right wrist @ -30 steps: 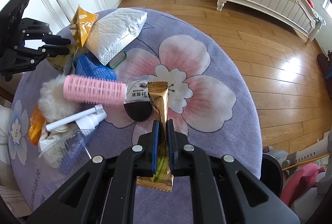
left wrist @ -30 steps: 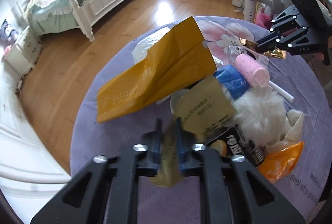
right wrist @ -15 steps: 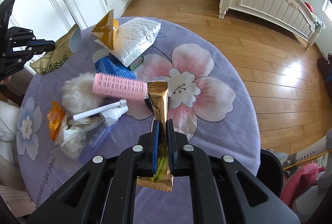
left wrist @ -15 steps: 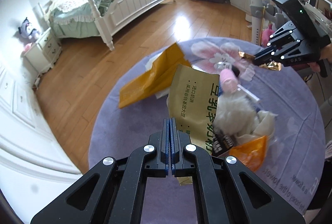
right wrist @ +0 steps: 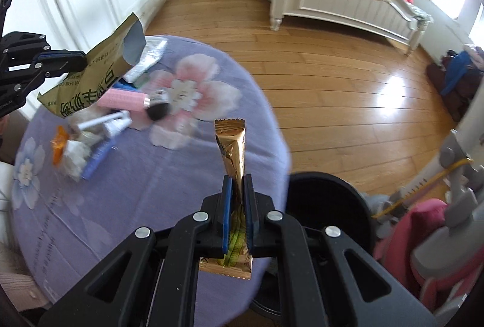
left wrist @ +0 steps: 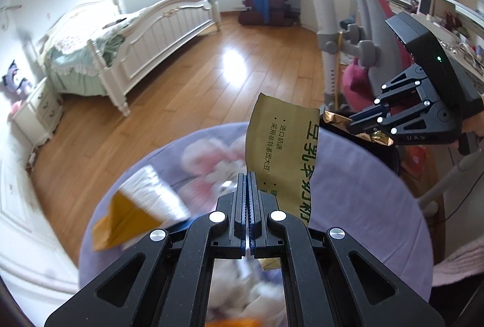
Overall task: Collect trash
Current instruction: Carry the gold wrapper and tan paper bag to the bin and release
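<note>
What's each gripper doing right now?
Left gripper: shut on the tan pouch.
Right gripper: shut on the gold wrapper.

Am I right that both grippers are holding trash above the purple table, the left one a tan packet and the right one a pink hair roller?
Not quite. The right gripper holds a gold wrapper, as the right wrist view shows; the pink hair roller lies on the purple table. The left gripper does hold the tan packet.

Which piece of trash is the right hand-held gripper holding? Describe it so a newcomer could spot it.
Start at the round purple table and find its edge nearest the black bin. Above it, the right hand-held gripper pinches a gold wrapper upright. It is slim with crimped ends, unlike the wide olive pouch with printed characters.
</note>
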The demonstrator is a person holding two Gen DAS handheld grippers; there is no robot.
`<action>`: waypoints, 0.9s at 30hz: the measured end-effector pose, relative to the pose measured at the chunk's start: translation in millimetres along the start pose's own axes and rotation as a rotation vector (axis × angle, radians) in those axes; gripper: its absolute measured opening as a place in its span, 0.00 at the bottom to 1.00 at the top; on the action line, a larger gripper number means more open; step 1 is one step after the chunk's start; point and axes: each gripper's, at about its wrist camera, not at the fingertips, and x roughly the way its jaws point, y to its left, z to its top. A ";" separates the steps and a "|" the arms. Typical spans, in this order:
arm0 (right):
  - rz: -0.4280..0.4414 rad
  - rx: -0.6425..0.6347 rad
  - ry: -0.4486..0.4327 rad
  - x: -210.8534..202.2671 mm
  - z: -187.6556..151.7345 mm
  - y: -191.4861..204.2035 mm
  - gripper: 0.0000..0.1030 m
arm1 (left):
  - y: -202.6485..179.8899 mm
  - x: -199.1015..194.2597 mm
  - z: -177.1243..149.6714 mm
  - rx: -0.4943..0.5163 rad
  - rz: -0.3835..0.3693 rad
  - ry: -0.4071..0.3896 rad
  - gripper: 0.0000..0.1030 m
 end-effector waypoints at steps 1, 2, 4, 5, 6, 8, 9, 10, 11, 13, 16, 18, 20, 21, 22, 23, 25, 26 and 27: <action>-0.021 0.011 -0.004 -3.4 -5.0 -7.8 0.07 | -9.8 6.8 6.4 0.007 -0.006 -0.004 0.02; -0.051 0.022 -0.009 -7.3 -11.0 -17.1 0.07 | -22.2 14.7 14.8 0.013 -0.018 -0.009 0.02; -0.081 0.053 -0.017 -12.1 -21.3 -33.0 0.07 | -42.5 27.8 28.0 0.023 -0.034 -0.018 0.02; -0.100 0.069 -0.021 -14.2 -26.4 -41.2 0.07 | -54.8 35.4 36.6 0.030 -0.039 -0.023 0.02; -0.115 0.080 -0.023 -15.6 -31.2 -50.5 0.07 | -64.7 40.9 43.5 0.032 -0.048 -0.027 0.02; -0.145 0.110 -0.029 -16.5 -40.1 -64.9 0.07 | -85.1 52.0 56.9 0.030 -0.063 -0.038 0.02; -0.153 0.122 -0.030 -15.9 -43.8 -70.6 0.07 | -96.5 59.3 63.9 0.033 -0.071 -0.040 0.02; -0.160 0.137 -0.031 -15.4 -47.6 -76.9 0.07 | -103.9 64.5 68.7 0.036 -0.077 -0.040 0.02; -0.170 0.147 -0.031 -14.6 -50.6 -81.5 0.07 | -115.1 72.7 74.8 0.042 -0.085 -0.036 0.02; -0.184 0.164 -0.029 -12.5 -58.3 -91.7 0.07 | -133.6 85.6 83.8 0.050 -0.101 -0.031 0.02; -0.194 0.178 -0.020 -6.0 -65.8 -101.8 0.07 | -151.5 102.3 92.7 0.045 -0.108 -0.022 0.02; -0.196 0.189 -0.011 -0.7 -69.3 -110.3 0.07 | -163.7 116.2 96.7 0.035 -0.110 -0.004 0.02; -0.199 0.192 0.001 4.6 -73.0 -116.5 0.08 | -171.9 129.3 98.9 0.031 -0.112 0.020 0.02; -0.199 0.196 0.004 8.1 -74.0 -118.8 0.12 | -176.0 136.0 99.5 0.025 -0.102 0.036 0.02; -0.207 0.205 0.000 9.7 -75.3 -121.3 0.13 | -179.3 142.2 99.8 0.019 -0.089 0.047 0.04; -0.206 0.219 0.004 12.4 -76.0 -124.6 0.16 | -180.2 146.4 99.5 0.016 -0.083 0.058 0.14; -0.207 0.231 0.006 14.4 -75.3 -125.6 0.34 | -184.5 154.5 98.9 0.005 -0.064 0.075 0.47; -0.232 0.230 -0.004 13.9 -75.7 -125.8 0.52 | -184.2 154.3 97.8 0.003 -0.048 0.064 0.64; -0.249 0.225 -0.011 13.6 -76.2 -124.5 0.65 | -183.3 153.8 97.0 -0.001 -0.038 0.047 0.67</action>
